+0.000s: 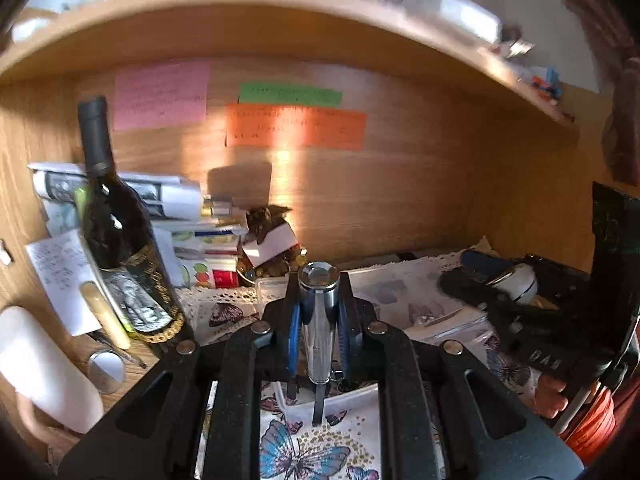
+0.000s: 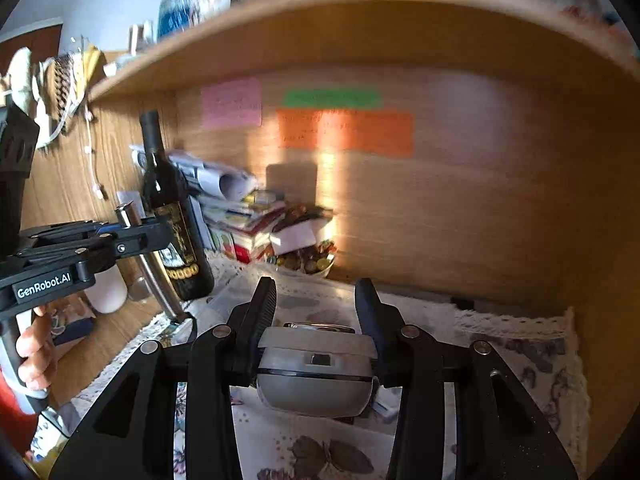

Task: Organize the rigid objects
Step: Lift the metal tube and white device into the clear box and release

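Note:
My left gripper (image 1: pixel 319 300) is shut on a chrome metal cylinder (image 1: pixel 319 320) that stands upright between the blue pads, lifted above the butterfly cloth (image 1: pixel 304 444). In the right wrist view the left gripper (image 2: pixel 132 236) shows at the left with the cylinder (image 2: pixel 154 276) hanging through it. My right gripper (image 2: pixel 316 300) is shut on a round grey-and-white device (image 2: pixel 314 376), held low between the black fingers above the cloth. The right gripper (image 1: pixel 516 284) also shows at the right of the left wrist view with the white device (image 1: pixel 516 282).
A dark wine bottle (image 1: pixel 120 232) stands at the left by stacked papers and books (image 1: pixel 188 220). A bowl of sweets (image 2: pixel 308 260) sits against the wooden back wall with coloured notes (image 1: pixel 296 126). A shelf (image 1: pixel 280 24) overhangs. A white cylinder (image 1: pixel 44 368) lies at left.

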A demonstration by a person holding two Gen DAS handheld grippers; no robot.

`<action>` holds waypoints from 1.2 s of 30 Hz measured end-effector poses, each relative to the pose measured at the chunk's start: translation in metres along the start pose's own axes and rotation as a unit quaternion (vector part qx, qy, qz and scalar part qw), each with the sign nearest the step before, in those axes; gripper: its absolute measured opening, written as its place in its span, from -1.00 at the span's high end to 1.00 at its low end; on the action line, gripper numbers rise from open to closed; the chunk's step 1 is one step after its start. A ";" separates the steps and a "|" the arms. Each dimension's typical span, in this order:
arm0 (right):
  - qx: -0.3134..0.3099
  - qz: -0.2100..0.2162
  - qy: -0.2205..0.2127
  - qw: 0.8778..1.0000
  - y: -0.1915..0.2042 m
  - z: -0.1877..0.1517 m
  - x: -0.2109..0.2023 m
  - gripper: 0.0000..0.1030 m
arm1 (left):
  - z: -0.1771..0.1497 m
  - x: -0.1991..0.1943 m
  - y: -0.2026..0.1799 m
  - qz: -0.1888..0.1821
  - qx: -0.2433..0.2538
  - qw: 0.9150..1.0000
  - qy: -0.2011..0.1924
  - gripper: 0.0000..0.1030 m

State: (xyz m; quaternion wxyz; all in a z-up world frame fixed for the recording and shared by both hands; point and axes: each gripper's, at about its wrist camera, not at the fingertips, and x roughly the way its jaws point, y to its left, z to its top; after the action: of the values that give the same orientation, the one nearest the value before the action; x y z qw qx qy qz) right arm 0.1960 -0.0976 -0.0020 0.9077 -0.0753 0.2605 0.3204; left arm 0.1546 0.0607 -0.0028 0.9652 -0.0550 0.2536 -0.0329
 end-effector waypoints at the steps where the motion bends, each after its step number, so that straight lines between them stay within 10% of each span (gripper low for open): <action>1: 0.002 0.005 0.009 1.000 0.000 -0.002 0.010 0.26 | 0.000 0.008 0.001 -0.001 -0.001 1.000 0.006 0.71; 17: 0.002 -0.004 0.120 0.993 -0.018 -0.038 0.069 0.26 | -0.041 0.089 0.003 -0.002 0.004 0.994 0.108 0.70; 20: 0.019 -0.018 0.142 0.989 -0.029 -0.042 0.075 0.25 | -0.045 0.093 0.005 0.010 0.002 0.993 0.122 0.42; 36: 0.008 -0.022 0.007 1.000 -0.002 -0.023 -0.034 -0.22 | -0.041 -0.009 -0.016 0.021 0.018 1.000 0.002 -0.25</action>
State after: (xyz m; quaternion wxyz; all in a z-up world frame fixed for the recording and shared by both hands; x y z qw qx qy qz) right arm 0.1649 -0.1243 -0.0043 0.9130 -0.0762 0.2676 0.2982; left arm 0.1259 0.0422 -0.0319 0.9661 -0.0324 0.2557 -0.0167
